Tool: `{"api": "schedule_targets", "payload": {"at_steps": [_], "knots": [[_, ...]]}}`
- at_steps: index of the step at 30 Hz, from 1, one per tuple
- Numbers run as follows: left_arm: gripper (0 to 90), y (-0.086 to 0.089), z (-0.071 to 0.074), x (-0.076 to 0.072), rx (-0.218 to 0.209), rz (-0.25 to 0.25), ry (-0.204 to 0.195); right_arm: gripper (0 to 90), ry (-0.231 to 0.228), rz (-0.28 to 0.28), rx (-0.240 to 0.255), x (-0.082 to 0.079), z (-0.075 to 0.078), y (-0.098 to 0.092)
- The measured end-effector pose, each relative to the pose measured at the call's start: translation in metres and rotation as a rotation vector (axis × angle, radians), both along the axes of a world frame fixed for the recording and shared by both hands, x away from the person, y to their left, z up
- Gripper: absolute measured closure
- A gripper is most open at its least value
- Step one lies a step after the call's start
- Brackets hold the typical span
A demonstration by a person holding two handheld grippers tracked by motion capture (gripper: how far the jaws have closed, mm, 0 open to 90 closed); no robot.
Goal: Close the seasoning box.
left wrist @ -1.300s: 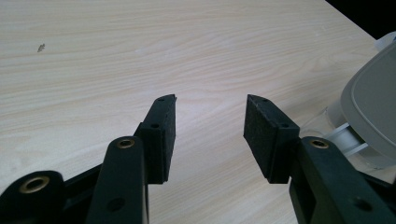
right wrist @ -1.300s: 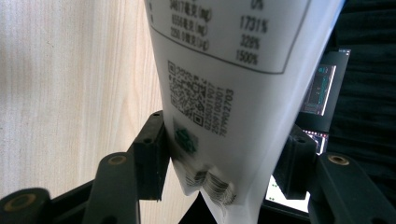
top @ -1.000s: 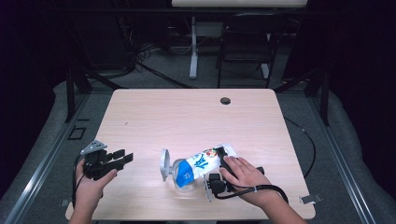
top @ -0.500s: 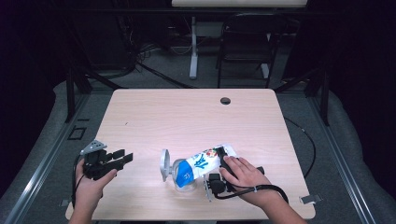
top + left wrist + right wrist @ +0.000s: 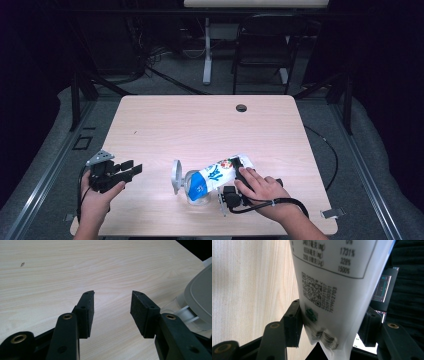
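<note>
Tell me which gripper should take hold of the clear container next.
Left. The left gripper is open and empty, pointing toward the clear container, whose lid shows beside its jaws. The right gripper is already clamped on the pouch.

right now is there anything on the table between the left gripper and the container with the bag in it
Nothing visible. The left gripper stands open, and bare table lies between it and the container. The right gripper grips the bag.

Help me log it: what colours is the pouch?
White with blue, pouch, clearest in the high view.
</note>
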State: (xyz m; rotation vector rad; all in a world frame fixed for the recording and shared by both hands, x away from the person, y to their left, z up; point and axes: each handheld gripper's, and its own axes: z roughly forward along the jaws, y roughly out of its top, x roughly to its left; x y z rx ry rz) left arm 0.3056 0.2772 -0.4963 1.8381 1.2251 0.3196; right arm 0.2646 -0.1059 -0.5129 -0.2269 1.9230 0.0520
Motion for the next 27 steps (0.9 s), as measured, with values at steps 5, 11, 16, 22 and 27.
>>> {"api": "schedule_targets", "payload": {"at_steps": [5, 11, 16, 22, 27], "knots": [[54.2, -0.0001, 0.0001, 0.0, 0.0, 0.0, -0.002, 45.6, -0.002, -0.002, -0.004, -0.0003, 0.0002, 0.0003], [54.1, 0.0003, -0.0001, 0.0, -0.001, 0.0, -0.004, 45.6, -0.007, -0.014, -0.02, -0.0013, 0.0013, 0.0012], [54.1, 0.0004, -0.0006, 0.0001, -0.002, 0.002, -0.002, 45.6, 0.0, -0.009, -0.006, -0.0005, 0.0003, 0.0013], [54.1, 0.0006, -0.0008, 0.0003, -0.002, 0.004, -0.005, 45.6, -0.004, -0.014, -0.021, -0.0012, 0.0012, 0.0018], [54.1, 0.0011, -0.0004, 0.0001, -0.001, 0.003, -0.003, 45.6, -0.002, -0.007, -0.012, -0.0007, 0.0005, 0.0014]]}}
